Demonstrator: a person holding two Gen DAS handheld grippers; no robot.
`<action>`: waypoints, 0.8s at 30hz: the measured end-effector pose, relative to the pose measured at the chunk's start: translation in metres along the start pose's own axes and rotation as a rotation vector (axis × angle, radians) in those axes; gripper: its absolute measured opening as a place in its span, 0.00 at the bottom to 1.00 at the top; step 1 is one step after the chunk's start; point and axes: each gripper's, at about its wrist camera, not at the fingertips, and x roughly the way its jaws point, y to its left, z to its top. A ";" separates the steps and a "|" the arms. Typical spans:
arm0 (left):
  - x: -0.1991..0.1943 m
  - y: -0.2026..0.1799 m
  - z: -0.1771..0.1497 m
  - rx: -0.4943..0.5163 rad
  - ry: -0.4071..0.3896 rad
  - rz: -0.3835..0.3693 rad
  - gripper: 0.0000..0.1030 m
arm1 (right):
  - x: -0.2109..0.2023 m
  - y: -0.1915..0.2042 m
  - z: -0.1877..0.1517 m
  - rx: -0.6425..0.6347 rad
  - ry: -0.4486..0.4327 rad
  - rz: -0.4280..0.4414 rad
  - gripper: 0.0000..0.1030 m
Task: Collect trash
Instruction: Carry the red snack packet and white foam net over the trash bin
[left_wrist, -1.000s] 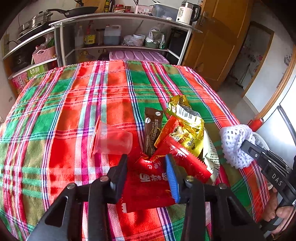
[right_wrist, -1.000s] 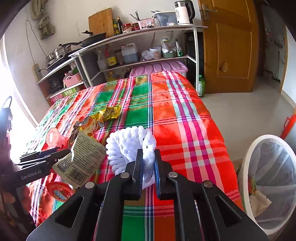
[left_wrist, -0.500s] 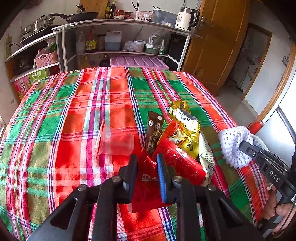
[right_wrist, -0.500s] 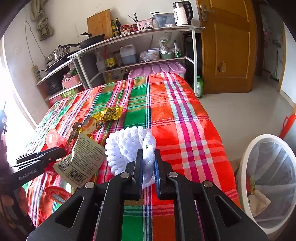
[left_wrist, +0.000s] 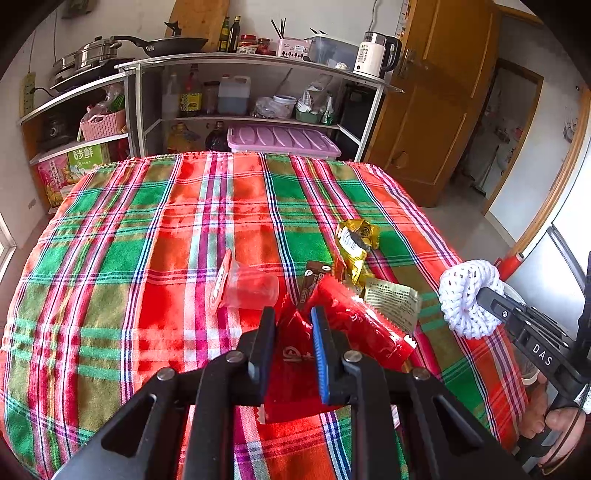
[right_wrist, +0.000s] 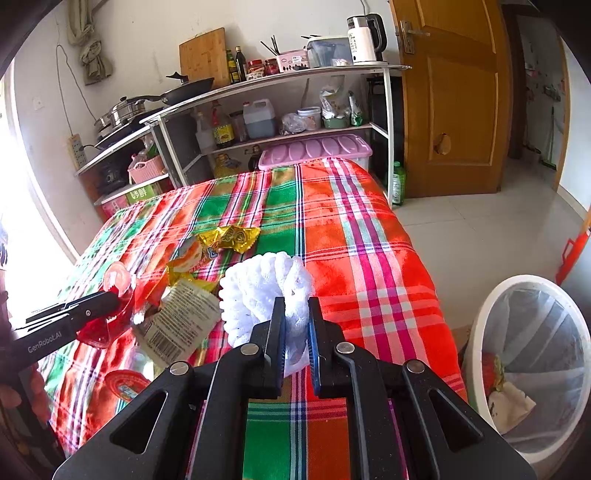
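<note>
My left gripper (left_wrist: 293, 317) is shut on a red snack wrapper (left_wrist: 295, 354), which hangs a little above the plaid tablecloth (left_wrist: 147, 229). From the right wrist view, the left gripper (right_wrist: 110, 299) shows at the left edge with the red wrapper (right_wrist: 94, 332) in it. My right gripper (right_wrist: 295, 306) is shut on a white foam net (right_wrist: 258, 288) held over the cloth's right side. On the cloth lie a clear cup with a red lid (left_wrist: 247, 290), a gold wrapper (left_wrist: 352, 243), a brown wrapper (left_wrist: 314, 277), a second red wrapper (left_wrist: 362, 325) and a pale printed wrapper (left_wrist: 391, 302).
A white bin (right_wrist: 517, 281) lined with a bag stands on the floor right of the table, with some rubbish inside. A red-lidded jelly cup (right_wrist: 123, 384) lies near the front left. Metal shelves (left_wrist: 258, 62) with kitchen goods stand behind the table. A wooden door (right_wrist: 454, 110) is at the right.
The left jaws closed from open onto the red wrapper and raised it slightly off the cloth. The right gripper kept its hold on the foam net without moving.
</note>
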 end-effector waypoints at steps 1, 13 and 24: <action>-0.002 -0.001 0.001 0.000 -0.005 0.000 0.20 | -0.002 0.000 0.000 -0.001 -0.004 0.000 0.10; -0.029 -0.027 0.014 0.047 -0.067 -0.031 0.20 | -0.037 -0.009 0.003 0.012 -0.063 -0.014 0.10; -0.031 -0.090 0.022 0.151 -0.078 -0.104 0.20 | -0.075 -0.044 -0.003 0.064 -0.114 -0.080 0.10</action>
